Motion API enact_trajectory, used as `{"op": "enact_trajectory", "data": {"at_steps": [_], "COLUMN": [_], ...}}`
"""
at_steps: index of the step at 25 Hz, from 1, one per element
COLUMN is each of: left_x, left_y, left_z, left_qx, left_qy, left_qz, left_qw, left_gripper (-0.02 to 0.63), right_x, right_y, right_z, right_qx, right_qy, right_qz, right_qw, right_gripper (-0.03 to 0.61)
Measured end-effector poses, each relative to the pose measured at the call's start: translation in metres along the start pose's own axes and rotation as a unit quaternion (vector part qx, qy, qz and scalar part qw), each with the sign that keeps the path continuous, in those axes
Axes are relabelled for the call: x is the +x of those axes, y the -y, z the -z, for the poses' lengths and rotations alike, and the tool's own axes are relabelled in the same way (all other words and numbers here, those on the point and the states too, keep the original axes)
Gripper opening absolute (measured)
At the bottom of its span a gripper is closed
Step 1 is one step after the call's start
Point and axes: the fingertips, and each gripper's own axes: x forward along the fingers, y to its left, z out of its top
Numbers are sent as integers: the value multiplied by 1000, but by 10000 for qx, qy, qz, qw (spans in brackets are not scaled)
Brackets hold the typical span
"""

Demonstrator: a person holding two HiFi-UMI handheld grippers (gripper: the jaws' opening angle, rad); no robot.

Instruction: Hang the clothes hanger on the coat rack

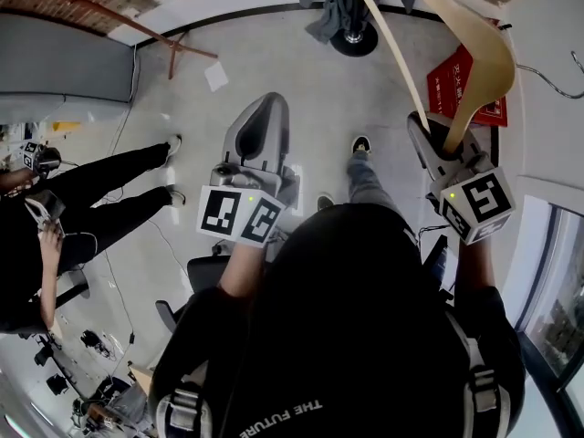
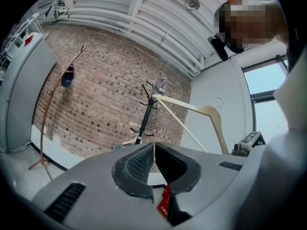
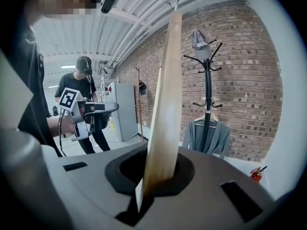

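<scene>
As the right gripper (image 3: 156,178) clamped the wooden hanger (image 3: 165,104) short of the coat rack (image 3: 207,104), the left gripper (image 2: 154,152) sat closed, empty.

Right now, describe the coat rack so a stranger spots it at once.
Find the brick wall. The coat rack stands before it, a black pole with hooked arms. Unlike the thin brown stand, it carries a grey cap on top and a grey garment below.

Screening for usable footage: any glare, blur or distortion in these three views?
Head view: the fisheye lens bends the floor toward the edges, while the hanger is sharp. Left gripper view: the window is washed pale and the brick wall is bowed. Right gripper view: the hanger, close to the lens, looks soft; the coat rack is crisp; the corners are dark.
</scene>
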Motion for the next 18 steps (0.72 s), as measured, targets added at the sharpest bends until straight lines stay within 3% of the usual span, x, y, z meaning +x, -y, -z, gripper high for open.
{"op": "enact_trajectory", "data": {"at_steps": [9, 18], "left_x": [150, 239], "left_y": [4, -9], "left_z": [-10, -13], "left_qx": [32, -41], "left_qy": [-140, -159], "left_qz": [142, -53], "left_qw": [9998, 9999], "left_gripper": [29, 29], "right_x": [36, 76], "right_y": [137, 214], "right_z": [-24, -25], "right_qx": [54, 211], "right_qy": [45, -119], "right_qz": [141, -213], "right_qw": [9999, 9995], "right_gripper": [21, 21]}}
